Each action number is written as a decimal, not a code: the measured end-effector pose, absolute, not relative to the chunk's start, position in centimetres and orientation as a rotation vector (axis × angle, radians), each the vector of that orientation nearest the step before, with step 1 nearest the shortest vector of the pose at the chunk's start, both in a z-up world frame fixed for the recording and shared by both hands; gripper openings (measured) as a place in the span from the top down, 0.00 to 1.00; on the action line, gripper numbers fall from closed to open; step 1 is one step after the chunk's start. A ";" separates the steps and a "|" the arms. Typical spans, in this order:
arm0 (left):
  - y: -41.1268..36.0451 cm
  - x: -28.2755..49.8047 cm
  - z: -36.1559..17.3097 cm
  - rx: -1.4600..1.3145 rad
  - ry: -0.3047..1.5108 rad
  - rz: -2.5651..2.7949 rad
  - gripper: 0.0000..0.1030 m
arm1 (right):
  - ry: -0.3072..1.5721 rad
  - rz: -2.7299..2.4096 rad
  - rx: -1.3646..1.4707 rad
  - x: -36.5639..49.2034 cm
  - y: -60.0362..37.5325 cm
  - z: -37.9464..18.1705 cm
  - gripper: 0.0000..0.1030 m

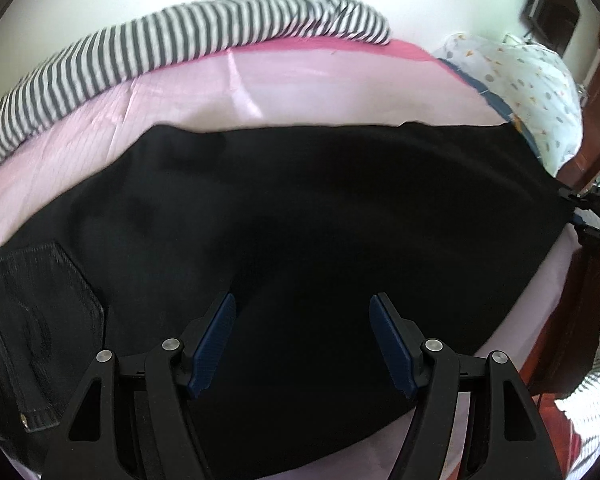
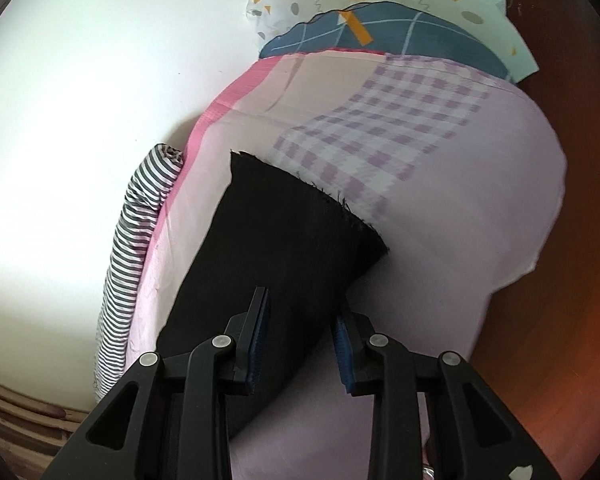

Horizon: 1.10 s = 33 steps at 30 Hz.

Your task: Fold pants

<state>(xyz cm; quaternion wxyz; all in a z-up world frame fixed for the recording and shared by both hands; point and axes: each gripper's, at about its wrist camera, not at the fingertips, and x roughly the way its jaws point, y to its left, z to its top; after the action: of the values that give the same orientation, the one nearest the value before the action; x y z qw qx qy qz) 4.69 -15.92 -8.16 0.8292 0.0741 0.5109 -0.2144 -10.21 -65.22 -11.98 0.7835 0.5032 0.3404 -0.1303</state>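
Observation:
Black pants [image 1: 300, 208] lie flat across a pink bedsheet [image 1: 188, 100], with a stitched back pocket [image 1: 40, 320] at the left. My left gripper [image 1: 303, 298] hovers open over the middle of the cloth, nothing between its pads. In the right wrist view, one pant leg [image 2: 284, 248] ends in a frayed hem [image 2: 320, 192]. My right gripper [image 2: 304, 296] stands narrowly open over the leg's near edge; black cloth lies between its fingers, but the pads do not press it. The right gripper [image 1: 576, 208] also appears at the pants' right end.
A striped grey-and-white cloth [image 1: 160, 44] is rolled along the sheet's far side by the white wall. A patterned pillow [image 1: 532, 80] and blue checked fabric [image 2: 380, 40] lie past the hem. The sheet has a purple checked patch [image 2: 380, 128]. Brown wood [image 2: 560, 320] borders the bed.

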 end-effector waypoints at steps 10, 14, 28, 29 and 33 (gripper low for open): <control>-15.9 4.0 -8.6 0.232 1.045 -0.464 0.31 | 0.700 -0.442 1.061 -10.9 -65.9 -11.8 0.87; -15.2 4.1 -7.6 0.179 1.032 -0.486 0.31 | 0.669 -0.565 0.946 -12.6 -66.1 -8.9 0.77; -18.0 7.5 -7.3 0.150 0.983 -0.498 0.31 | 0.885 0.107 0.482 3.2 -44.6 -7.1 0.77; -17.8 7.5 -7.6 0.148 0.988 -0.495 0.31 | 0.902 0.136 0.433 4.2 -43.3 -7.1 0.77; -17.0 7.3 -8.4 0.147 0.998 -0.480 0.31 | 0.962 0.201 0.302 6.3 -40.3 -8.1 0.78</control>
<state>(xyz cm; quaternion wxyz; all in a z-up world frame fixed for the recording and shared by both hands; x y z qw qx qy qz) 7.30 -17.02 -8.41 0.8481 0.0698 0.4733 -0.2276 6.28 -40.35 -8.10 0.8709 0.1444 0.4599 0.0960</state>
